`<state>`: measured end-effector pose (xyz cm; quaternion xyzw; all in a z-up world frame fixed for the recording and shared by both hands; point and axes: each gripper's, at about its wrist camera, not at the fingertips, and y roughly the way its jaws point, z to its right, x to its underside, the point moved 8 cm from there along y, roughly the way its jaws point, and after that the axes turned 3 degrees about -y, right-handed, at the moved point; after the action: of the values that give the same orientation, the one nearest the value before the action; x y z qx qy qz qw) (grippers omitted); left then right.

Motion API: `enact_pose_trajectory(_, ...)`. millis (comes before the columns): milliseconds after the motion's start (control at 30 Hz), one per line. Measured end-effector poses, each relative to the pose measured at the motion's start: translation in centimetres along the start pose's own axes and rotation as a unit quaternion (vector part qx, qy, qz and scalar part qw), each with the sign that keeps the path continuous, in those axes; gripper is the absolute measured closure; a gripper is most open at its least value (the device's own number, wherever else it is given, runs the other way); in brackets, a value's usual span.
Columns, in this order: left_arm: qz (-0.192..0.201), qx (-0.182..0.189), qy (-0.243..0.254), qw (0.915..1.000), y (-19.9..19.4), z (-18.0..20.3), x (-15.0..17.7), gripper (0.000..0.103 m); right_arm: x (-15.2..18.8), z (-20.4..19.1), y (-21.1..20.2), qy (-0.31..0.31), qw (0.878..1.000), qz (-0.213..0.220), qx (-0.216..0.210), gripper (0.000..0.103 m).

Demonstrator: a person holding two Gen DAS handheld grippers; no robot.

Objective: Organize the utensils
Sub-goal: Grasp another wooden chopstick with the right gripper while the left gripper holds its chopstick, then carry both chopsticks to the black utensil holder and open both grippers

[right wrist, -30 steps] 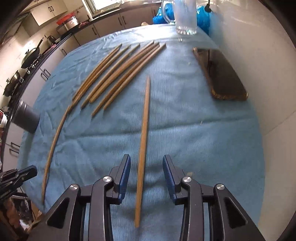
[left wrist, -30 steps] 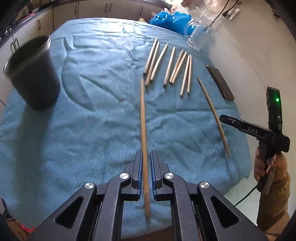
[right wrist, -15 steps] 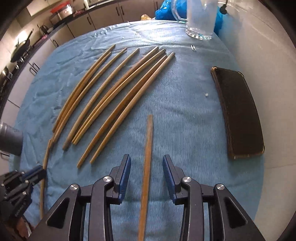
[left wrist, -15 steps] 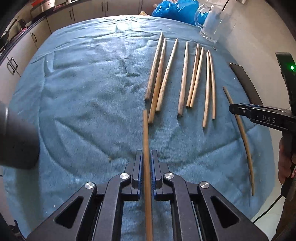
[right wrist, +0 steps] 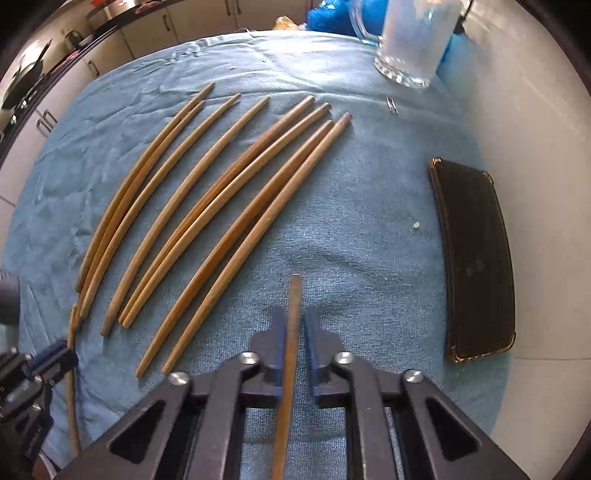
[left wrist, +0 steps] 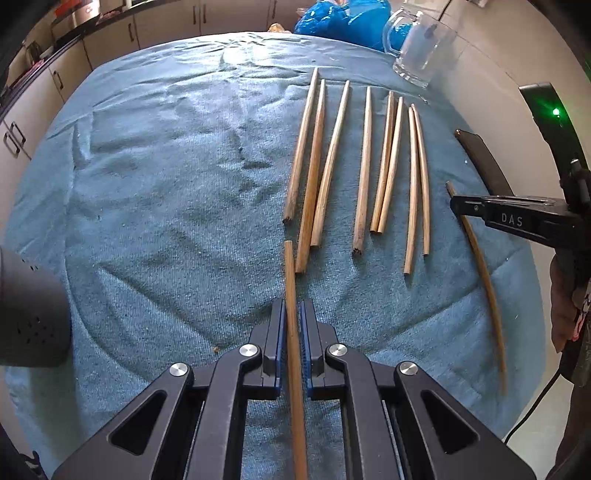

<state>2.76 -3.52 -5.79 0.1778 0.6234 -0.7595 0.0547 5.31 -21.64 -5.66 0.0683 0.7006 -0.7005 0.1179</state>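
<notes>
Several wooden chopsticks [left wrist: 364, 166] lie side by side on a blue towel [left wrist: 166, 184]; the right wrist view shows the same row [right wrist: 221, 206]. My left gripper [left wrist: 292, 306] is shut on one chopstick [left wrist: 290, 273], whose tip points at the near ends of the row. My right gripper [right wrist: 295, 314] points steeply down, its jaws closing on another chopstick [right wrist: 294, 291] with the blue pads right against it. In the left wrist view that right gripper [left wrist: 458, 206] stands over this long chopstick [left wrist: 480, 258] at the towel's right side.
A glass mug [right wrist: 413, 40] stands at the far right of the towel, with a blue bag [left wrist: 340, 18] behind it. A dark phone [right wrist: 476, 254] lies at the right edge. A dark cup [left wrist: 29, 310] sits at the left. Kitchen cabinets run behind.
My left gripper carried its chopstick up to the row's near ends. My right gripper slid forward along the lone chopstick and closed its jaws on it.
</notes>
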Motion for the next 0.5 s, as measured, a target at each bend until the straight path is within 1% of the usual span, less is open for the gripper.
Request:
enact_pose_trajectory(100, 0.015, 0.009, -0.012, 0.9998, -0.8, -0.4, 0.5, 0.097, 0.3, -0.4, -0.3, 0.0, 1.0, 0.02, 0.0, 0.096)
enact_pose_trajectory(200, 0.044, 0.024, -0.012, 0.9987, -2.7, -0.3, 1.2, 0.097, 1.2, -0.6, -1.4, 0.014, 0.999, 0.048, -0.023, 0.096)
enact_pose_trajectory(300, 0.076, 0.046, -0.012, 0.996, -5.1, 0.1, 1.9, 0.097, 2.2, -1.4, -3.7, 0.017, 0.995, 0.087, -0.049, 0.096)
enact_pose_trajectory(367, 0.1, 0.069, -0.013, 0.9925, -6.9, 0.5, 2.3, 0.097, 3.1, -2.0, -5.5, 0.015, 0.991, 0.116, -0.061, 0.096)
enact_pose_trajectory(467, 0.134, 0.084, -0.012, 0.9872, -9.5, 0.8, 3.1, 0.097, 4.4, -3.0, -8.0, 0.011, 0.984, 0.159, -0.085, 0.095)
enact_pose_trajectory(500, 0.142, 0.087, -0.012, 0.9859, -10.0, 0.8, 3.3, 0.097, 4.3, -3.4, -8.5, 0.011, 0.982, 0.166, -0.09, 0.095)
